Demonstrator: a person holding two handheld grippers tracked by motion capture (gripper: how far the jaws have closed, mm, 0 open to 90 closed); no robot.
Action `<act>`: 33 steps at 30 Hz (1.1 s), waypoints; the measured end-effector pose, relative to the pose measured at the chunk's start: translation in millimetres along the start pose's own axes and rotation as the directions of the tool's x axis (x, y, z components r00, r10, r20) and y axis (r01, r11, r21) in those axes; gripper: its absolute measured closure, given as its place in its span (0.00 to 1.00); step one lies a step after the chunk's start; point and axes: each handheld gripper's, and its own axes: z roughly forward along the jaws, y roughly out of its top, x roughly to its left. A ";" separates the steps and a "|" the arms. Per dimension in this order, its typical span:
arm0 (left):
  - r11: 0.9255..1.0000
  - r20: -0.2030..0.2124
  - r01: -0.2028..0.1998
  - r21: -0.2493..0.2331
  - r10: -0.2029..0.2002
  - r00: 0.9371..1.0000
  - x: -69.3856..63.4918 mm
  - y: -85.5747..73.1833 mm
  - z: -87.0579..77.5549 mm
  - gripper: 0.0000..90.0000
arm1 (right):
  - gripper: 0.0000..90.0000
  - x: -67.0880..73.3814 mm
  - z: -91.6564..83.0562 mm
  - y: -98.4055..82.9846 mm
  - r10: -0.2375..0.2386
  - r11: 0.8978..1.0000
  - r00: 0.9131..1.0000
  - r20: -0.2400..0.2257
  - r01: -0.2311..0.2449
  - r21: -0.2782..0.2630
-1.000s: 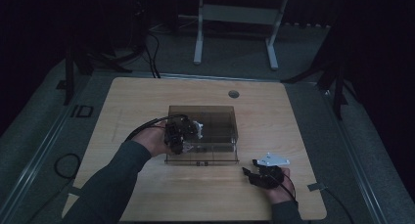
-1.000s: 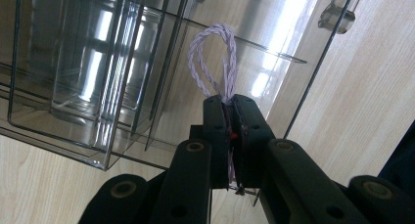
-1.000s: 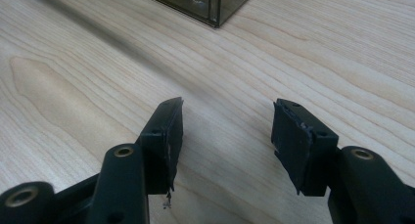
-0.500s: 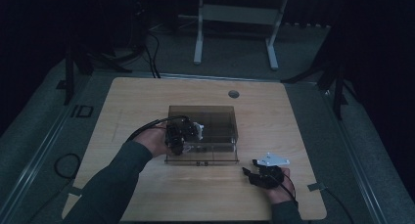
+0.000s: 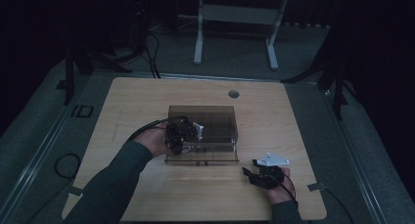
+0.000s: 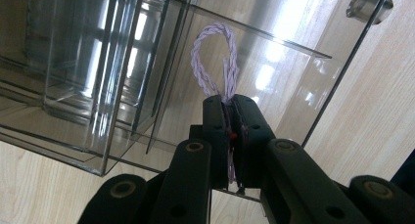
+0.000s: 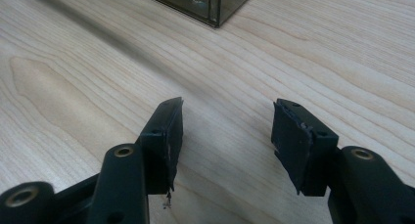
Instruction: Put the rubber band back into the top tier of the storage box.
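A clear smoked plastic box (image 5: 215,121) stands in the middle of the wooden table (image 5: 147,97). My left gripper (image 5: 188,133) reaches over its left side. In the left gripper view that gripper (image 6: 231,104) is shut on a pale purple twisted cord (image 6: 215,57), whose loop sticks out beyond the pads over the box's clear floor (image 6: 122,87). My right gripper (image 5: 249,174) rests low near the table's front right, apart from the box. In the right gripper view it (image 7: 227,121) stands open over bare wood, and the box corner (image 7: 215,4) lies farther ahead.
A round grey cable port (image 5: 233,94) sits in the table's far edge. A metal desk frame (image 5: 235,18) and cables stand on the dark floor behind. Black cables (image 5: 147,128) trail from the left gripper across the table.
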 end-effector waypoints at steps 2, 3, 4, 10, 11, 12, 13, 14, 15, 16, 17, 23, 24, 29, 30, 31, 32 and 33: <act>1.000 0.002 0.000 0.002 0.000 1.000 0.1 0.3 0.2 0.95 | 0.50 0.1 -0.1 0.0 0.001 1.000 1.000 0.000 -0.001 0.001; 1.000 0.002 0.001 0.001 -0.001 1.000 0.2 0.4 0.3 0.95 | 0.50 0.0 0.0 0.0 0.001 1.000 1.000 0.000 -0.001 0.000; 1.000 0.002 0.001 0.001 -0.001 1.000 0.2 0.4 0.3 0.95 | 0.50 0.0 0.0 0.0 0.001 1.000 1.000 0.000 -0.001 0.000; 1.000 0.006 0.002 0.000 -0.002 1.000 0.5 0.1 0.2 0.93 | 0.50 0.0 0.0 0.0 0.000 1.000 1.000 0.000 0.000 0.000; 1.000 0.007 0.001 0.000 -0.001 1.000 0.4 0.0 0.2 0.93 | 0.50 0.0 0.0 0.0 0.000 1.000 1.000 0.000 0.000 0.000; 1.000 0.007 0.000 0.000 0.000 1.000 0.5 -0.2 0.0 0.93 | 0.50 0.0 0.1 0.1 -0.001 1.000 1.000 -0.001 0.001 -0.001; 1.000 0.009 0.001 -0.003 -0.001 1.000 0.8 -0.7 -0.9 0.91 | 0.50 0.1 0.2 0.2 -0.001 1.000 1.000 -0.002 0.001 -0.001; 1.000 0.009 0.001 -0.003 -0.001 1.000 0.8 -0.7 -0.9 0.89 | 0.50 0.1 0.2 0.2 -0.001 1.000 1.000 -0.002 0.001 -0.001; 1.000 0.010 0.003 -0.008 -0.003 1.000 1.0 -1.1 -1.4 0.89 | 0.50 0.1 0.2 0.2 -0.003 1.000 1.000 -0.002 0.003 0.000; 1.000 0.012 0.004 -0.011 -0.004 1.000 1.1 -1.3 -2.1 0.88 | 0.50 0.1 0.3 0.2 -0.003 1.000 1.000 -0.003 0.003 -0.001; 1.000 0.012 0.007 -0.016 -0.006 1.000 1.1 -1.6 -2.8 0.86 | 0.50 0.1 0.3 0.2 -0.004 1.000 1.000 -0.003 0.004 -0.001; 0.999 0.008 0.018 -0.037 -0.018 1.000 1.3 -3.0 -6.8 0.80 | 0.50 0.3 0.4 0.3 -0.004 1.000 1.000 -0.003 0.004 -0.001; 0.999 0.007 0.024 -0.046 -0.024 1.000 1.3 -3.3 -7.6 0.78 | 0.50 0.3 0.4 0.3 -0.004 1.000 1.000 -0.003 0.004 -0.001; 0.997 0.001 0.028 -0.076 -0.028 1.000 0.8 -4.7 -13.8 0.73 | 0.50 0.3 0.4 0.3 -0.003 1.000 1.000 -0.003 0.003 -0.001; 0.996 0.000 0.028 -0.081 -0.028 1.000 1.0 -5.1 -15.1 0.73 | 0.50 0.3 0.4 0.3 -0.003 1.000 1.000 -0.003 0.003 -0.001; 0.996 0.000 0.030 -0.087 -0.030 1.000 1.5 -5.5 -16.6 0.72 | 0.50 0.3 0.4 0.3 -0.004 1.000 1.000 -0.003 0.004 -0.001; 0.995 -0.001 0.035 -0.095 -0.035 0.999 2.0 -6.2 -17.9 0.72 | 0.50 0.3 0.4 0.3 -0.004 1.000 1.000 -0.003 0.004 -0.001; 0.994 -0.002 0.038 -0.101 -0.039 0.999 2.6 -6.9 -19.1 0.71 | 0.50 0.3 0.4 0.3 -0.004 1.000 1.000 -0.003 0.004 -0.001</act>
